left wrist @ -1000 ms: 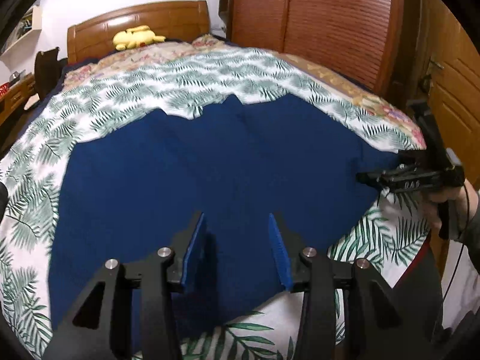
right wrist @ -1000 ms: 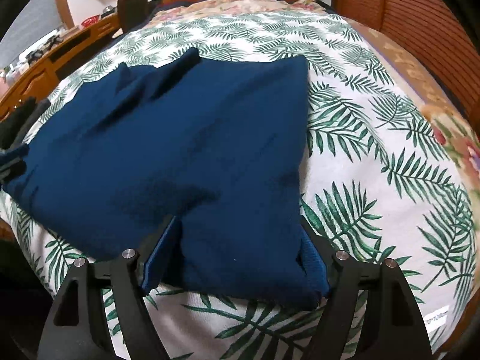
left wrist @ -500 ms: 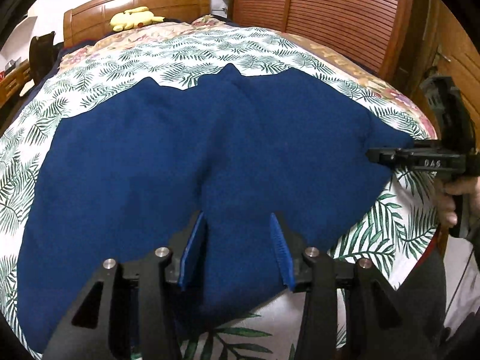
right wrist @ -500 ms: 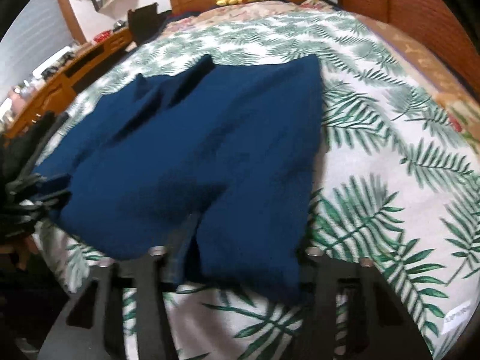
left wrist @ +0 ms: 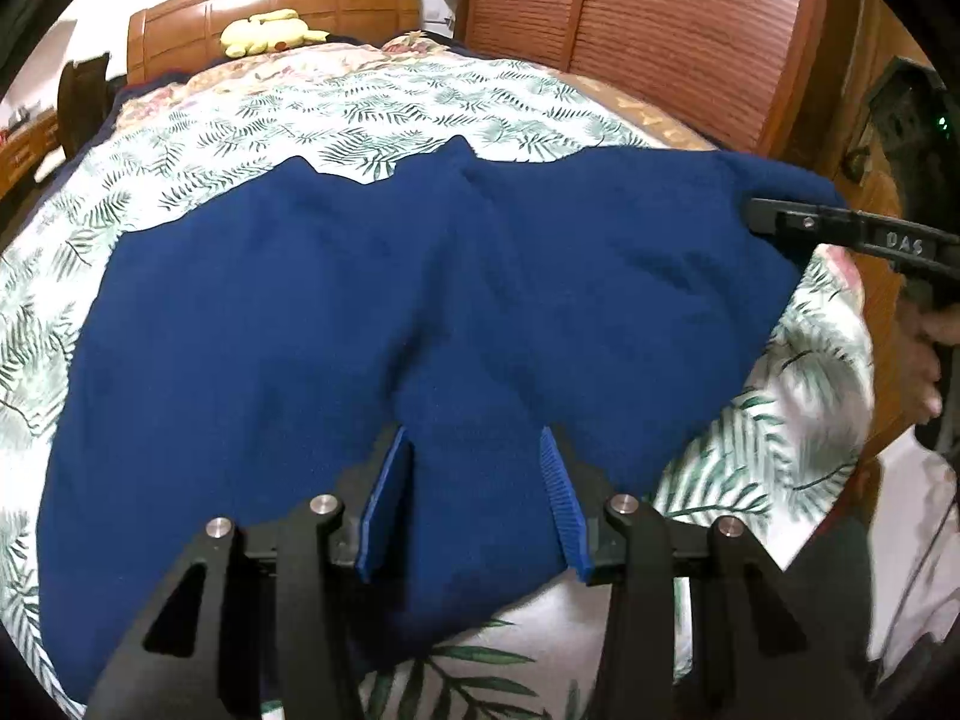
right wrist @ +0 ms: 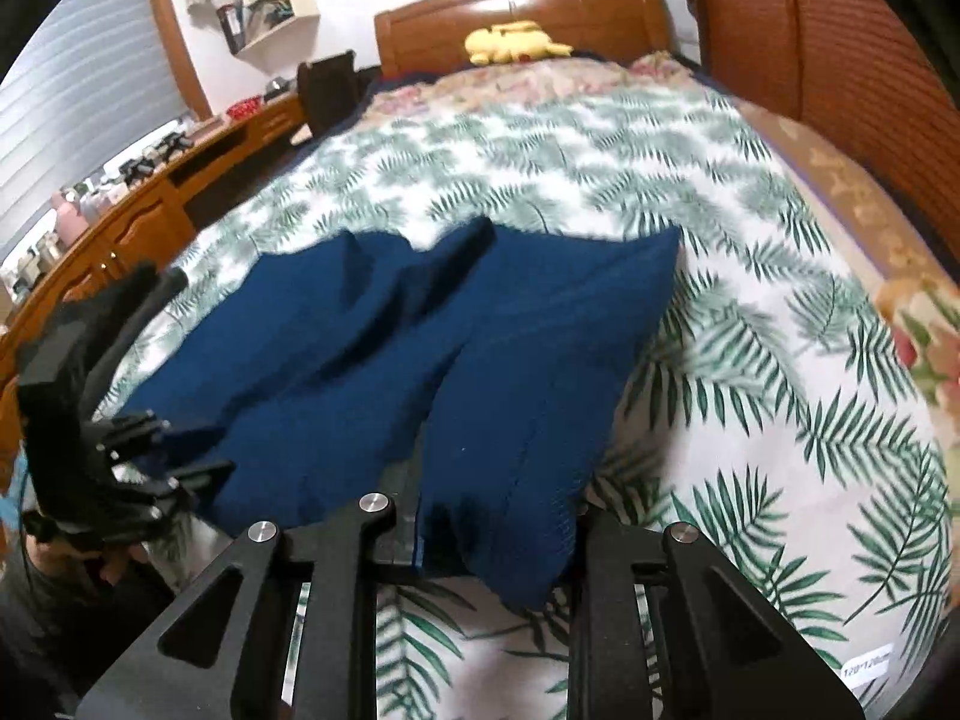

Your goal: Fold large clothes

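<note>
A large dark blue garment [left wrist: 360, 300] lies spread on the leaf-print bed cover [left wrist: 360, 114]. My left gripper [left wrist: 474, 480] is at its near edge, with a thick bunch of the cloth filling the gap between the blue pads [left wrist: 390, 498]. In the right wrist view the garment [right wrist: 420, 330] runs into my right gripper [right wrist: 495, 516], whose jaws are closing on a fold of it. From the left wrist view the right gripper [left wrist: 774, 222] holds that corner raised off the bed. The left gripper [right wrist: 198, 468] shows at the garment's far left edge.
A yellow plush toy [right wrist: 510, 39] lies by the wooden headboard [right wrist: 528, 0]. Slatted wooden wardrobe doors [left wrist: 660, 30] stand along the bed's right side. A wooden desk [right wrist: 120, 210] with small items runs along the left. A person's hand [left wrist: 924, 348] grips the right tool.
The right gripper's jaws have drawn in on the cloth and risen, lifting the garment's right corner off the bed. The left gripper has stayed where it was.
</note>
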`<state>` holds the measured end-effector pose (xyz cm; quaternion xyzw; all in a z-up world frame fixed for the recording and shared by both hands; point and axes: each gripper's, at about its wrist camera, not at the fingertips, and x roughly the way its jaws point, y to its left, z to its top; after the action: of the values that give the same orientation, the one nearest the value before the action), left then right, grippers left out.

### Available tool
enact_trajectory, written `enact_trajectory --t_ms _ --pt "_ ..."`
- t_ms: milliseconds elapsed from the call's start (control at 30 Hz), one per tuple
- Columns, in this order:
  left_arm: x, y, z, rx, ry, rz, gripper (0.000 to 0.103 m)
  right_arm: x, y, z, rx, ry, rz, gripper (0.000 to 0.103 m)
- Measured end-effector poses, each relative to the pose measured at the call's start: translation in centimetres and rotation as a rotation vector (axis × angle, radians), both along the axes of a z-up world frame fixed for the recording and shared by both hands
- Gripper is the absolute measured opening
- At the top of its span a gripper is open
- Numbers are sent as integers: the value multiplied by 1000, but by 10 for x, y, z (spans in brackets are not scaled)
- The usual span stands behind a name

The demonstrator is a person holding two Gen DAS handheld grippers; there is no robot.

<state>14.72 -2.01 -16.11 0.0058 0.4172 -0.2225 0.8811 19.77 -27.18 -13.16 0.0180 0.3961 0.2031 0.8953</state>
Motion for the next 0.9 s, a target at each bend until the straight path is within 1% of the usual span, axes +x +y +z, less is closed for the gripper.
enact_trajectory --t_ms 133,300,400,567,667,733,900 --pt "-2 0 8 -10 -24 -6 45 1 14 8 -49 -28 23 19" --pt "4 -5 -6 25 9 -3 44 6 21 19 -40 -49 43 18" --pt "3 2 -1 15 1 8 44 7 30 29 -33 -72 62 18" --pt "-6 35 22 -7 -62 61 44 6 54 48 -25 -114 103 18" --pt "-14 60 35 -3 -102 102 44 3 70 57 -28 -137 131 18" --pt "-22 81 44 -10 -127 144 44 2 87 63 -30 -152 161 17" --pt "-40 124 58 -36 -174 207 44 -5 132 72 -30 -181 241 17"
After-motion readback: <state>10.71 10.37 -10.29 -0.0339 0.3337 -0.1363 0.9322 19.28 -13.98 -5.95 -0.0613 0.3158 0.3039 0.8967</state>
